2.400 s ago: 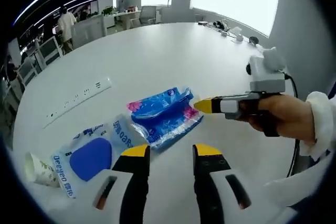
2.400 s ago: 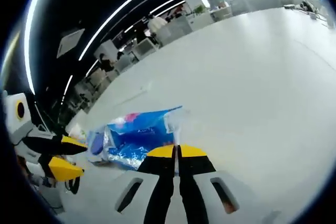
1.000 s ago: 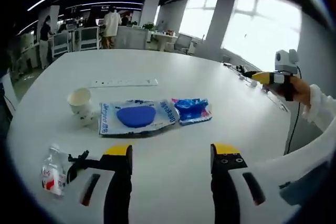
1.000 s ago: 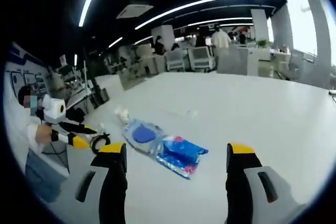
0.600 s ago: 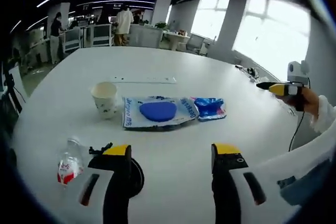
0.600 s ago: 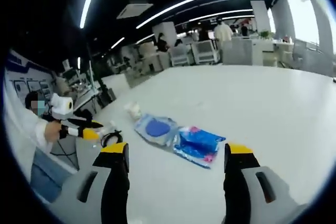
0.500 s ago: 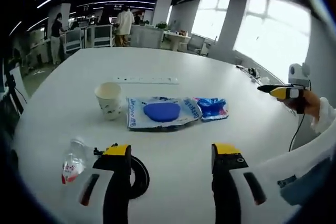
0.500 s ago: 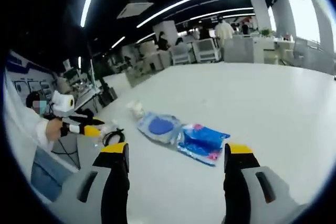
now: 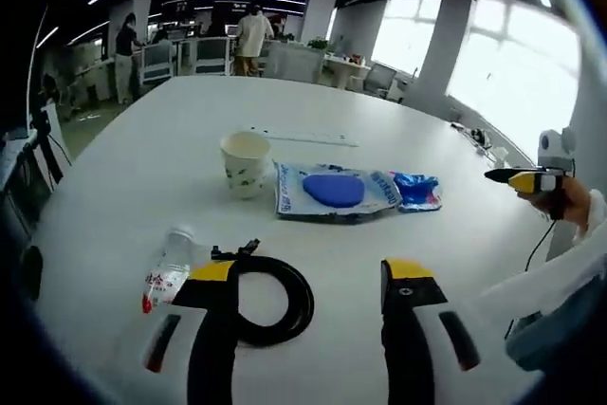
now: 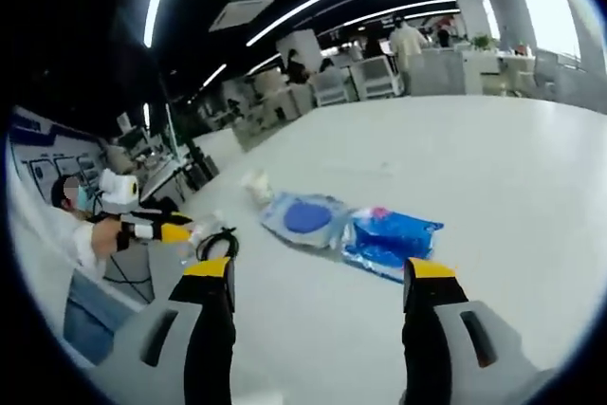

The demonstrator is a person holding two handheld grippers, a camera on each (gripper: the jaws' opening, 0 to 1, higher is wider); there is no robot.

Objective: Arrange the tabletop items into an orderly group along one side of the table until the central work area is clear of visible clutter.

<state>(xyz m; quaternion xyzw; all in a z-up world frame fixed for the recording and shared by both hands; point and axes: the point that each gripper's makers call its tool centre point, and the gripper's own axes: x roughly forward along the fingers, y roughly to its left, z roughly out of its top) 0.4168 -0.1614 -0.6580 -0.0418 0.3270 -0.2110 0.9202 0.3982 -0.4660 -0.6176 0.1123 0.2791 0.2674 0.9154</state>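
1. In the left gripper view, a small plastic bottle [image 9: 167, 272] with a red label lies on its side on the white counter [image 9: 142, 168], at about 8 o'clock from the view's centre.
2. Just to its right lies a coiled black cable [image 9: 270, 299], its loop partly behind the left hand-held gripper [image 9: 303, 277], whose yellow-tipped jaws stand wide apart and hold nothing.
3. A paper cup [image 9: 245, 164] stands upright at 11 o'clock; a white power strip [image 9: 303, 136] lies beyond it.
4. Beside the cup lies a clear packet with a blue pad [image 9: 332, 190], then a blue crinkled packet [image 9: 417, 191] touching it at 2 o'clock.
5. In the right gripper view, the right hand-held gripper [image 10: 313, 277] is also spread wide and empty; the blue crinkled packet [image 10: 391, 237] lies between its jaws, farther off.
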